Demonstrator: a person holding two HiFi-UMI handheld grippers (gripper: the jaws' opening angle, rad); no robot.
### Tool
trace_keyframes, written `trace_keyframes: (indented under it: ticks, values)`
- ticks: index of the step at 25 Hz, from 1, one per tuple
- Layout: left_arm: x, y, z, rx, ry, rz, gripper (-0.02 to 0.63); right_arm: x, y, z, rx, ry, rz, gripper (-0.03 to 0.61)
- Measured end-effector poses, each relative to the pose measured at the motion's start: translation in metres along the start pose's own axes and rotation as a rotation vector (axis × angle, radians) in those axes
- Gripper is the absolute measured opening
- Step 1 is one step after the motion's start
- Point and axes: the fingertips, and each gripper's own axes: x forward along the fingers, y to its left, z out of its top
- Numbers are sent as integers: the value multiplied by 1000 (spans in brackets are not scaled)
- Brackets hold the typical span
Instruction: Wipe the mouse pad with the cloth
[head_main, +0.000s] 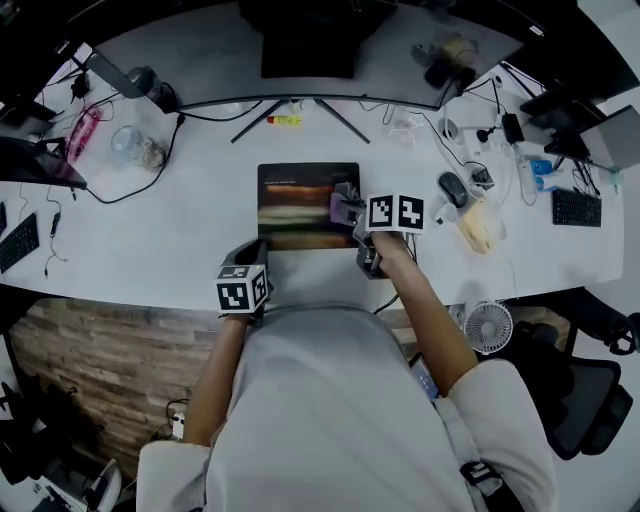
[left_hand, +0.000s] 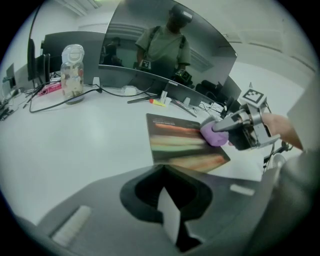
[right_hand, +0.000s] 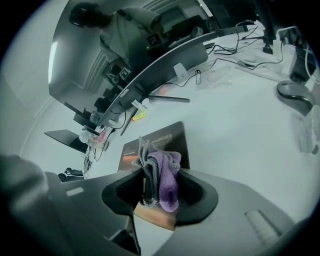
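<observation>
Left gripper (head_main: 247, 262) is nearest, at the desk's (head_main: 150, 240) near edge, jaws together on nothing. Right gripper (head_main: 352, 212) pinches the purple cloth (head_main: 338, 207) on the mouse pad's (head_main: 295, 200) right side. Nothing's pinning the pad, so a hard drag could skid it.

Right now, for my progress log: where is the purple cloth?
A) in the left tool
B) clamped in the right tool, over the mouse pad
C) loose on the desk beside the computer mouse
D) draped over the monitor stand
B: the cloth sits pinched in the right tool, over the mouse pad near its right edge.
</observation>
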Motion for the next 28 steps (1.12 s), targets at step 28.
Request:
trace_keyframes:
  ticks: [28]
  values:
    - [-2,-3,-2,14,4,-6,0,-23,15,-6,-76,2,-32,172]
